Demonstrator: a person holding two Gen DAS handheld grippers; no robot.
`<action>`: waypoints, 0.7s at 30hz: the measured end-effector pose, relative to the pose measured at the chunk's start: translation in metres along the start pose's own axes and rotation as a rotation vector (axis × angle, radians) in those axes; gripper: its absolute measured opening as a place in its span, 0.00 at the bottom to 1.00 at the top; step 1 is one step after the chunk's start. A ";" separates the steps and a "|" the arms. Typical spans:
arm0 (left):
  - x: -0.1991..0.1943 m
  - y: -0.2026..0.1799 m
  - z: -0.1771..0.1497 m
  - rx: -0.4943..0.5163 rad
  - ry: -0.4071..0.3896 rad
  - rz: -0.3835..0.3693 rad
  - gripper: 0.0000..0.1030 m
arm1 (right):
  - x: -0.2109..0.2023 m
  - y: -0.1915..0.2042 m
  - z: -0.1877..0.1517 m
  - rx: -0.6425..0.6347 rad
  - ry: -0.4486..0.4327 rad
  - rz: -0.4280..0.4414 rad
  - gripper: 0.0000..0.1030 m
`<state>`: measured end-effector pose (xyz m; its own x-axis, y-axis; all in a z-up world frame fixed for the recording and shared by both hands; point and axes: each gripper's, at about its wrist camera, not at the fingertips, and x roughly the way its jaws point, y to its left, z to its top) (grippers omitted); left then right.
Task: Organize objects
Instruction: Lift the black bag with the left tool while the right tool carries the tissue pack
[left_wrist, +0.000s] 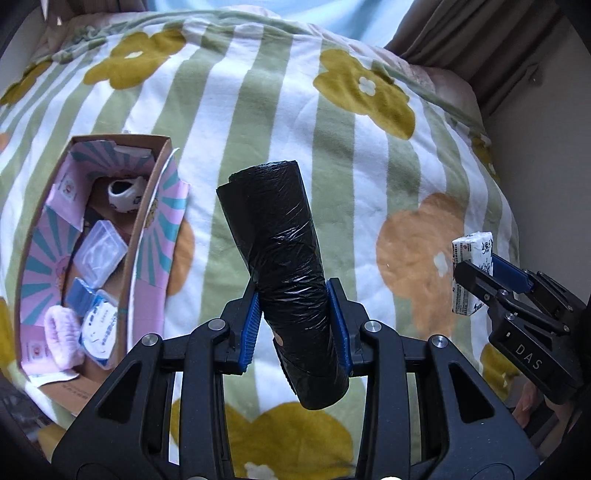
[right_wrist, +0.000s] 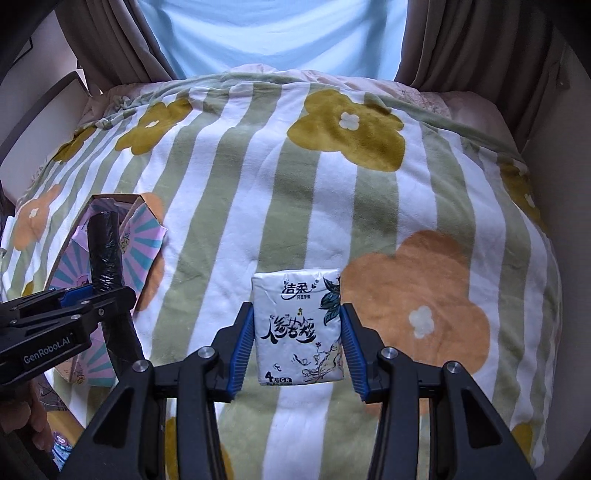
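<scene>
My left gripper (left_wrist: 295, 314) is shut on a roll of black garbage bags (left_wrist: 284, 266) and holds it above the bed; the roll also shows in the right wrist view (right_wrist: 105, 251). My right gripper (right_wrist: 297, 332) is shut on a white tissue pack (right_wrist: 299, 328) with black script, held above the blanket; the pack also shows in the left wrist view (left_wrist: 471, 273). An open cardboard box (left_wrist: 146, 206) with pink and teal flaps lies to the left. It holds a clear plastic case (left_wrist: 99, 254), a white cup (left_wrist: 125, 192), a pink fluffy item (left_wrist: 62, 339) and a blue-white packet (left_wrist: 101, 328).
A striped green and white blanket (right_wrist: 295, 184) with yellow and orange flowers covers the bed. Brown curtains (right_wrist: 461, 37) and a bright window stand beyond the bed. A wall (left_wrist: 535, 177) borders the right side. The box also shows in the right wrist view (right_wrist: 140, 236).
</scene>
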<state>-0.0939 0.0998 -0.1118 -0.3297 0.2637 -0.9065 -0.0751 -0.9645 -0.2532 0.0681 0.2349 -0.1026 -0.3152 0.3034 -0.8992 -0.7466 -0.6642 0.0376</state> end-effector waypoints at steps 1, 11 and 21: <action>-0.008 0.002 -0.004 0.009 -0.005 -0.003 0.30 | -0.008 0.004 -0.005 0.012 0.000 -0.004 0.41; -0.065 0.021 -0.050 0.058 -0.019 -0.018 0.30 | -0.049 0.039 -0.048 0.081 0.006 -0.050 0.41; -0.089 0.050 -0.062 0.032 -0.037 -0.022 0.30 | -0.059 0.070 -0.045 0.043 -0.006 -0.026 0.41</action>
<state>-0.0098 0.0293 -0.0645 -0.3622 0.2847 -0.8876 -0.1125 -0.9586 -0.2615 0.0607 0.1392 -0.0662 -0.2985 0.3248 -0.8974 -0.7791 -0.6260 0.0326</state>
